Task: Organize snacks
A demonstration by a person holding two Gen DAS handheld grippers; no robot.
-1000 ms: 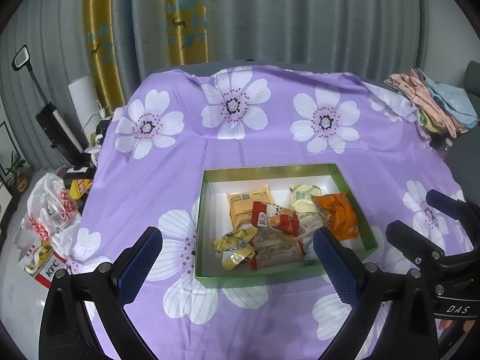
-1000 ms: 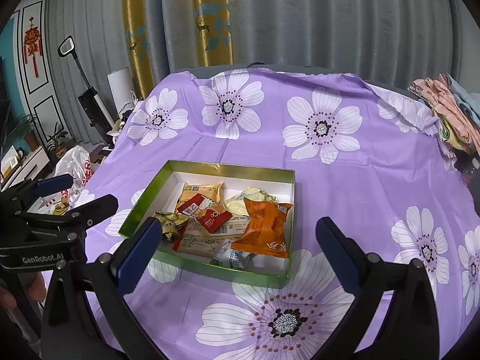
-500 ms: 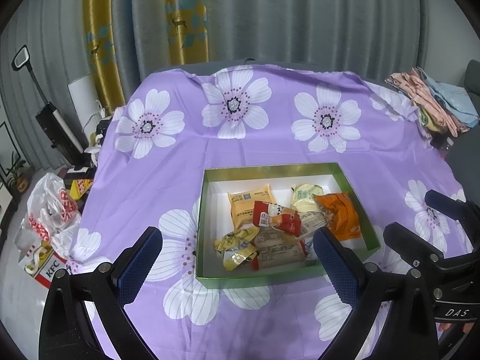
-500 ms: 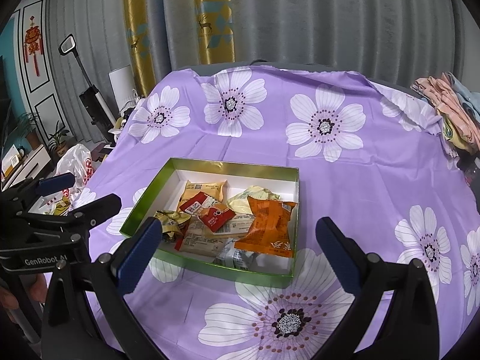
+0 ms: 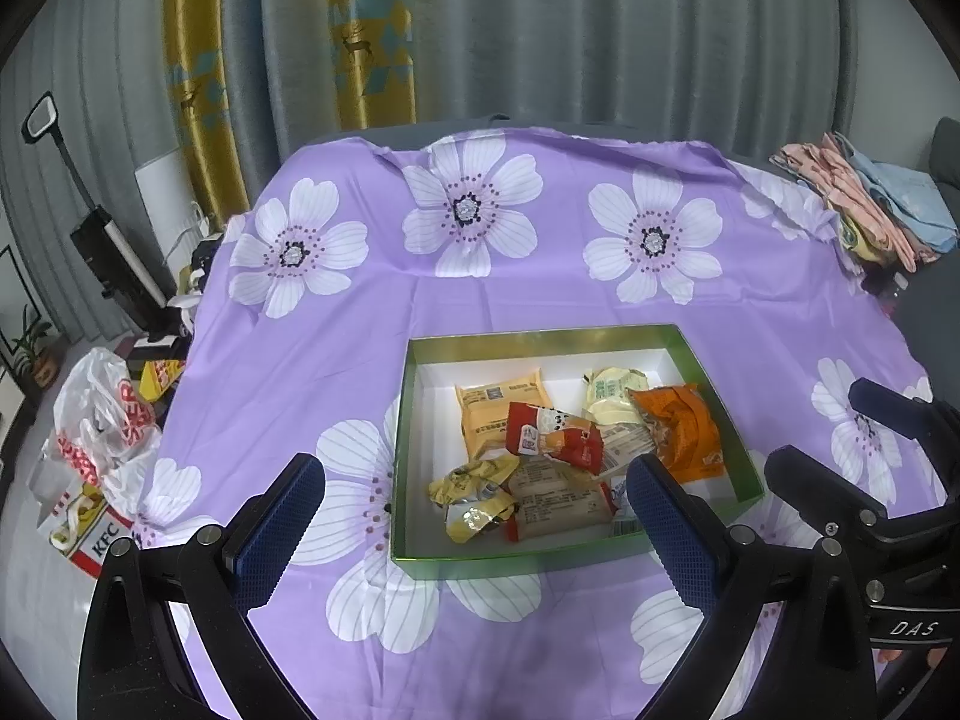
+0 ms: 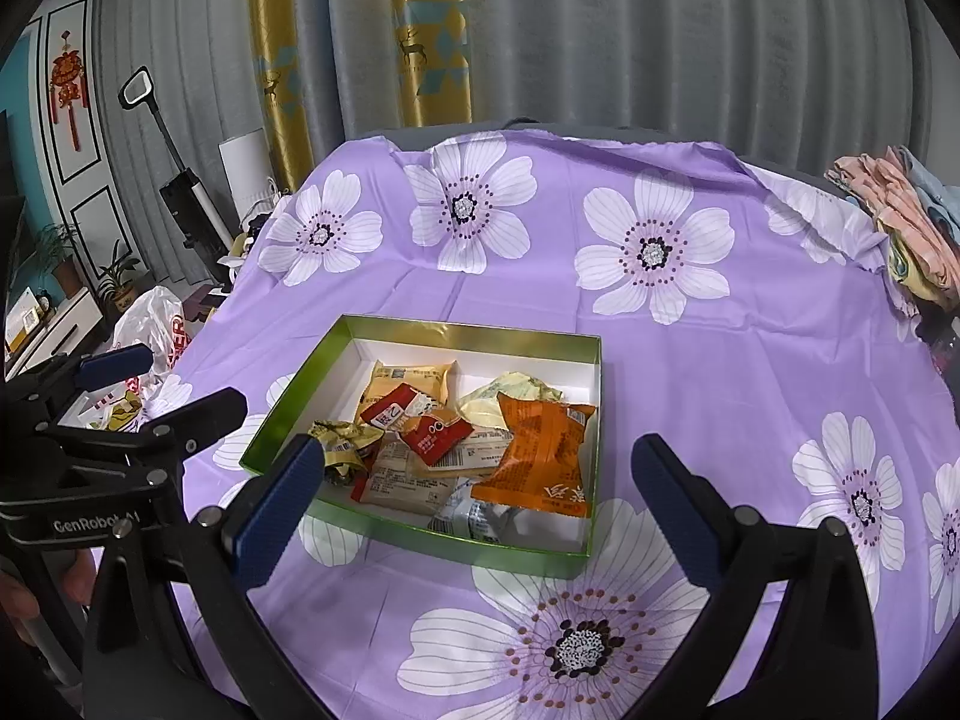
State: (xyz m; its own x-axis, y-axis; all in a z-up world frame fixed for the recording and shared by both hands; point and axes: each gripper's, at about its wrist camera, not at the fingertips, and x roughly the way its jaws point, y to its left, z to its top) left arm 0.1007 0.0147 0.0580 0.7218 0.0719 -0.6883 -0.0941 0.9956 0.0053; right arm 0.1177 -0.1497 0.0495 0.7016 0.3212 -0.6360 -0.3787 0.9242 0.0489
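**Snacks in the green box, both grippers held wide above the cloth**

The snacks lie heaped in a shallow green box with a white inside, which sits on the purple flowered cloth toward its near edge. An orange packet fills the right side of the box, partly over a pale yellow wrapper behind it. A tan packet lies toward the back left, with a red packet resting on its near edge. Crumpled gold wrappers sit at the near left, beside two beige bars with printed labels. A silvery wrapper lies against the near wall, below the orange packet. The left part of the box floor is bare white.

The left gripper hangs over the near rim of the box, jaws spread wide, touching nothing; its right pad overlaps the box's near right corner in view. The right gripper is also spread wide and empty, held just short of the box. Each gripper shows at the edge of the other's view, side by side.

Beyond the cloth, folded clothes are piled at the far right corner. On the floor to the left are a plastic bag and a KFC box. Grey and gold curtains hang behind.
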